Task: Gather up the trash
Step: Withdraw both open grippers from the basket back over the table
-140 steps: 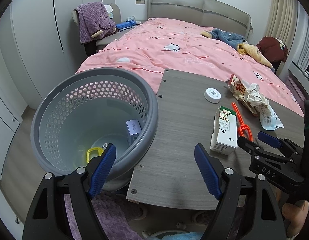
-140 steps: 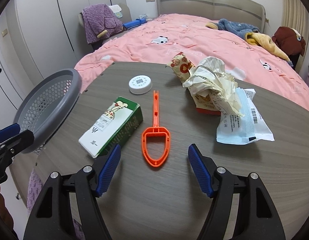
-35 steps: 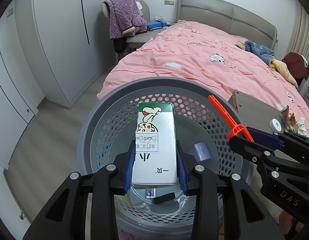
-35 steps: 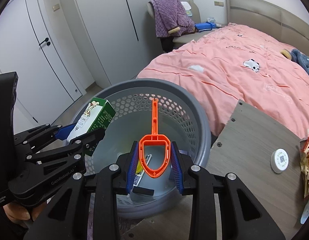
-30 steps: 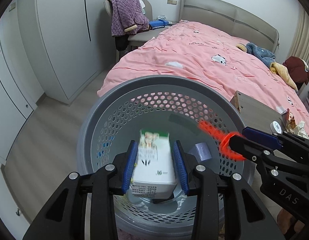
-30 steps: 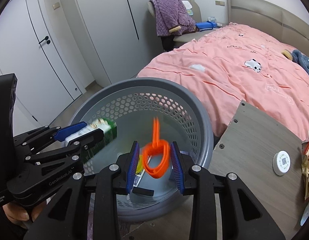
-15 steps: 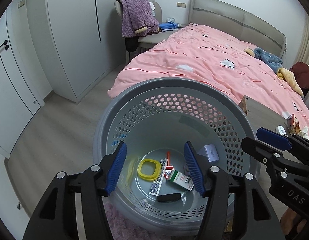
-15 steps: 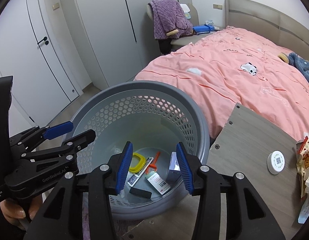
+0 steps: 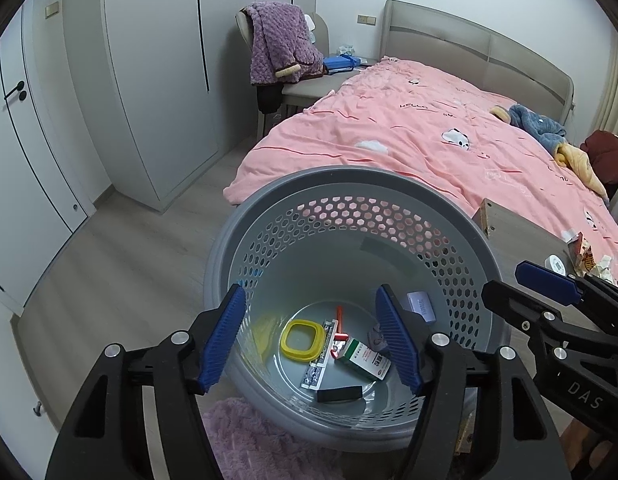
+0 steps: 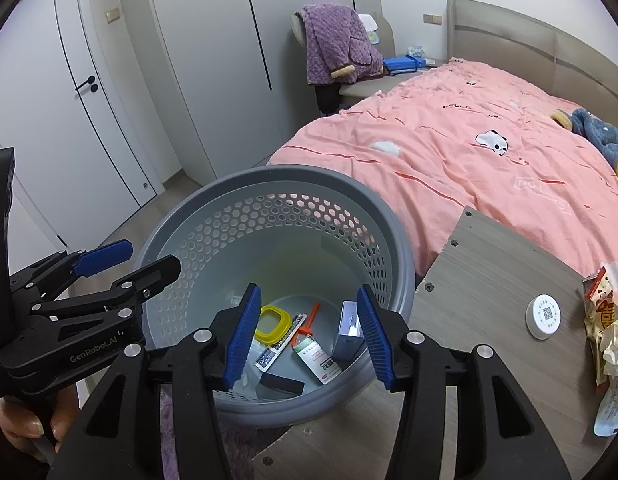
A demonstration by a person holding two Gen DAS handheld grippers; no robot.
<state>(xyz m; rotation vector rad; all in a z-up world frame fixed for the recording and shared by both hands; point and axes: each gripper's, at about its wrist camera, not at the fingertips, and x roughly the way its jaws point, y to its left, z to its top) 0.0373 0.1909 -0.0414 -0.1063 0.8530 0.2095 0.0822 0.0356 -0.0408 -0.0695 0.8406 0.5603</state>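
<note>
Black left gripper marked "GenRobot.AI", jaws just opened, nothing between | right gripper likewise | "HELLO" printed on pink bedspread, upper right

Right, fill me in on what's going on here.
A person is clearing trash with a gripper in each hand. The left gripper and right gripper both hover over the grey basket, jaws just opening and empty. The green carton and orange tool lie inside. Wrappers and a white disc remain on the table.
</note>
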